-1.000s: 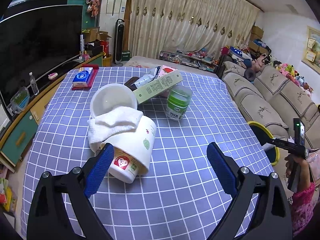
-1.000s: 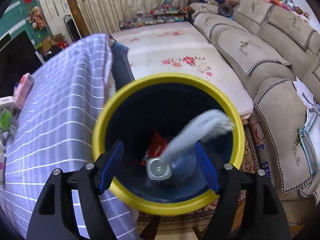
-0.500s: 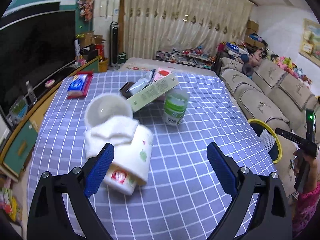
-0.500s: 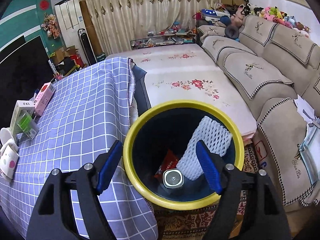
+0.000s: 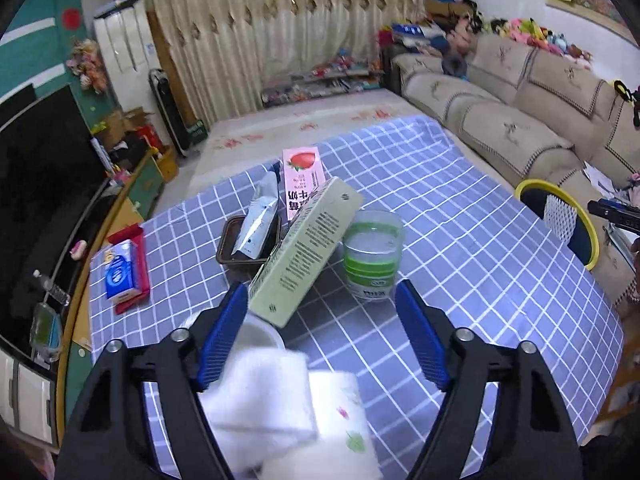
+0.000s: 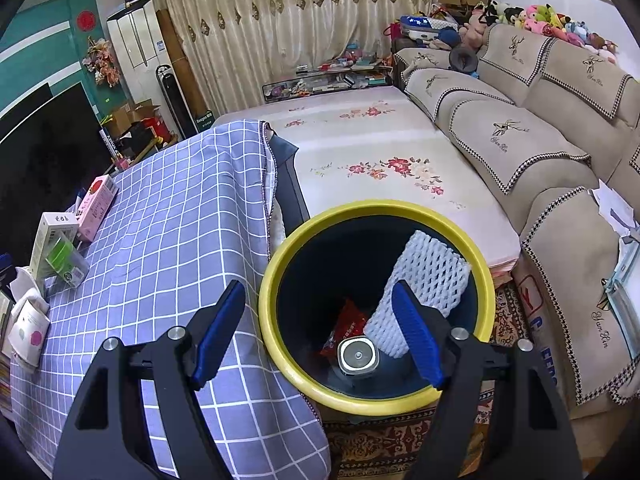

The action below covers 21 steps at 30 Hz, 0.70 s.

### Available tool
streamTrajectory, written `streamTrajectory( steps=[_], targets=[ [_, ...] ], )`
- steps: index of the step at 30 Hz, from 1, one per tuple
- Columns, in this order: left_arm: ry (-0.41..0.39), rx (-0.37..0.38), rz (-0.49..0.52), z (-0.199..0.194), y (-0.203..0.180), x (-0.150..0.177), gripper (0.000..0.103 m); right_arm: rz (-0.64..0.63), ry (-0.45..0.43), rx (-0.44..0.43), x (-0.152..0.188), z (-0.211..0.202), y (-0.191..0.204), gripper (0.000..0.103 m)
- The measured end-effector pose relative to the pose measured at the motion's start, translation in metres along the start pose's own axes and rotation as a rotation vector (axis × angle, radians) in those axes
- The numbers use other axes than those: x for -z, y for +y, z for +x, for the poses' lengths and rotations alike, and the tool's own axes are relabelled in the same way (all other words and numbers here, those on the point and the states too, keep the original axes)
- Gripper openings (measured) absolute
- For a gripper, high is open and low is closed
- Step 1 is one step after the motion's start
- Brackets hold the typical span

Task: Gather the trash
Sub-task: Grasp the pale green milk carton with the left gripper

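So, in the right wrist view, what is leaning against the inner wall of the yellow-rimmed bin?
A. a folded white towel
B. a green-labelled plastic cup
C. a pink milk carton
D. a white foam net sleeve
D: the white foam net sleeve stands tilted inside the yellow-rimmed bin, beside a red wrapper, while the right gripper hovers above with its jaws apart and empty.

Right gripper [image 6: 318,330] jaws wide apart, nothing between them, above the near rim of the bin [image 6: 276,268]. Bin has a yellow rim and dark inside, beside the table [image 6: 168,240] edge. Inside: white foam net [image 6: 424,276] leaning on the right wall, red wrapper [image 6: 348,320], square can [image 6: 357,356] at the bottom. Far left on the table: pink carton [image 6: 96,206], green box [image 6: 50,236], cup [image 6: 26,330]. Sofa [image 6: 520,132] right.
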<state>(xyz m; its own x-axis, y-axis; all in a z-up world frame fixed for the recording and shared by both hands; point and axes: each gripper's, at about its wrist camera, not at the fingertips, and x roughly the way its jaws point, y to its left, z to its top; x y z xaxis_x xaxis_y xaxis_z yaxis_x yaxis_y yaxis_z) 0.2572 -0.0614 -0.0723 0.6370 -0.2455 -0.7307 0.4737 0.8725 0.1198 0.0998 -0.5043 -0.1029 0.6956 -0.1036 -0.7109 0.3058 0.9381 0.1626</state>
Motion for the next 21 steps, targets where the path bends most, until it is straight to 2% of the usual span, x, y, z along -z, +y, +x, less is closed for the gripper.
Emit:
streamTrajectory(
  steps=[2,7,12,17,21],
  targets=[
    [0.024,0.011,0.021,0.014,0.004,-0.006,0.071,0.002,0.003,-0.001,-0.002,0.002,0.001,0.072],
    [0.076,-0.027,0.101,0.043,0.001,-0.011,0.068,0.002,0.002,-0.004,-0.004,0.004,0.005,0.072],
    [0.121,-0.049,0.139,0.065,0.005,-0.014,0.067,0.001,0.007,-0.004,-0.006,0.008,0.005,0.072],
    [0.171,-0.053,0.161,0.086,0.007,-0.015,0.055,0.006,0.013,-0.009,-0.004,0.011,0.003,0.072],
    [0.174,-0.068,0.165,0.095,0.009,-0.015,0.049,0.015,0.023,-0.013,-0.001,0.014,0.001,0.072]
  ],
)
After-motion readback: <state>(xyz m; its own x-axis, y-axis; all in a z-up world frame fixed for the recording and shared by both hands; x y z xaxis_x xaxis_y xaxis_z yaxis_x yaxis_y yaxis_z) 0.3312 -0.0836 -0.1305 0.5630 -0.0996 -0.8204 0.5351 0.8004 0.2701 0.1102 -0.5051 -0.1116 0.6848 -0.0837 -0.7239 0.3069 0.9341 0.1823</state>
